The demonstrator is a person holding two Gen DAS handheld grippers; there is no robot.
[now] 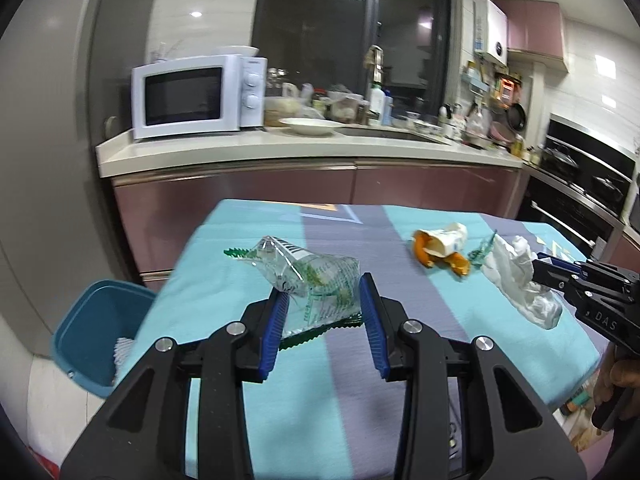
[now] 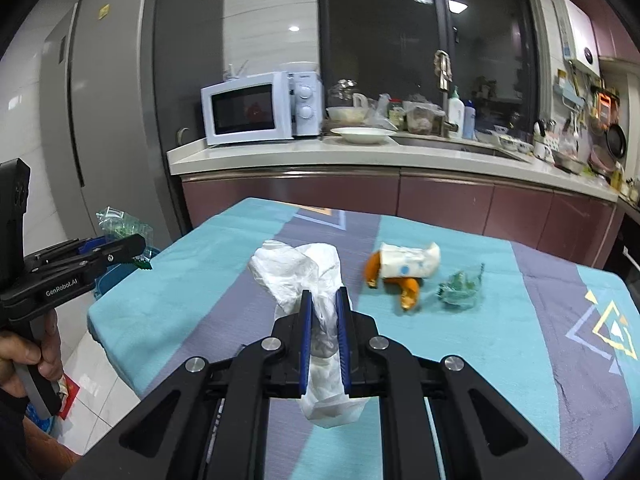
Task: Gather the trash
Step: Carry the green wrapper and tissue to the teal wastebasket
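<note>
My left gripper [image 1: 323,296] is shut on a clear plastic wrapper with green print [image 1: 310,278] and holds it above the left side of the table; it also shows in the right wrist view [image 2: 124,230]. My right gripper [image 2: 323,300] is shut on a crumpled white plastic bag [image 2: 298,270], also seen in the left wrist view [image 1: 516,276]. An orange peel with a white paper cup [image 2: 404,270] and a small green wrapper scrap [image 2: 460,290] lie on the table.
The table has a teal and purple cloth [image 2: 520,320]. A blue bin [image 1: 96,328] stands on the floor at the table's left side, with something white inside. A counter with a microwave [image 1: 196,98] and dishes runs behind.
</note>
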